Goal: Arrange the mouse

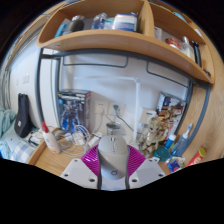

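View along the hand-held two-finger gripper [112,160], raised above a cluttered wooden desk [45,160]. The two grey fingers, each with a magenta pad [92,158] on its inner face, stand a narrow way apart with an open gap between them; nothing is held, and only the desk clutter beyond shows through the gap. No computer mouse can be made out: either it is hidden among the small items ahead of the fingers or it lies outside the view, and it cannot be told which. Beyond the fingers a white wall [100,80] rises behind a tangle of cables and small bottles [68,130]. To the left of the fingers a dark, upright bag-like object [22,115] leans near the wall. Above, a curved light-wood shelf [110,40] carries boxes and containers [120,20]. To the right, stacked colourful packages and stationery [165,125] crowd the desk surface.
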Demonstrator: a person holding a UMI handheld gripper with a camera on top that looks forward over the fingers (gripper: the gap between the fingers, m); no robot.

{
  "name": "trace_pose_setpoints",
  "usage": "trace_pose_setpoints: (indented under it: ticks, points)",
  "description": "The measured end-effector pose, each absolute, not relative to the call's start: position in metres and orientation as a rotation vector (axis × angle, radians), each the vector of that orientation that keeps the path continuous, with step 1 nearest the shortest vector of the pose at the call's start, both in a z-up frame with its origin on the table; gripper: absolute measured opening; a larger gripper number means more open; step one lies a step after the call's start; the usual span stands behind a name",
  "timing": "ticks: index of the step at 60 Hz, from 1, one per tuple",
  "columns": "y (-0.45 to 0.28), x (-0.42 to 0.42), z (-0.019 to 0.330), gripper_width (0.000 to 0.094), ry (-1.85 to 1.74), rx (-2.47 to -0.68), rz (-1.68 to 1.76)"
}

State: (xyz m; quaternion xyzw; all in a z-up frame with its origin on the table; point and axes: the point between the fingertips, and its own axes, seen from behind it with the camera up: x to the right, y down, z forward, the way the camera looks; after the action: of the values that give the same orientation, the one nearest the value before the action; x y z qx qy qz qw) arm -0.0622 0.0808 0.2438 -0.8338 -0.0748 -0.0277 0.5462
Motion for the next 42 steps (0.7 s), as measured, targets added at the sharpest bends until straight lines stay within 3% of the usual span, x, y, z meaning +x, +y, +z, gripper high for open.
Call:
trace_pose_setpoints:
  ticks: [7, 19, 26, 32, 42]
  points:
    - [0.106, -0.012, 0.206, 0.0312, -0.132, -2.039, -0.077]
    - [0.118, 0.040, 0.075, 0.0313, -0.073, -2.248, -0.080]
    - [0.112, 0.049, 0.022, 0.0313, -0.079, -2.327, -0.064]
    - [0.103, 0.047, -0.008, 0.0320, -0.095, -2.378, -0.041]
    - [0.104, 0.048, -0.009, 0.0446, -0.041, -2.364, -0.035]
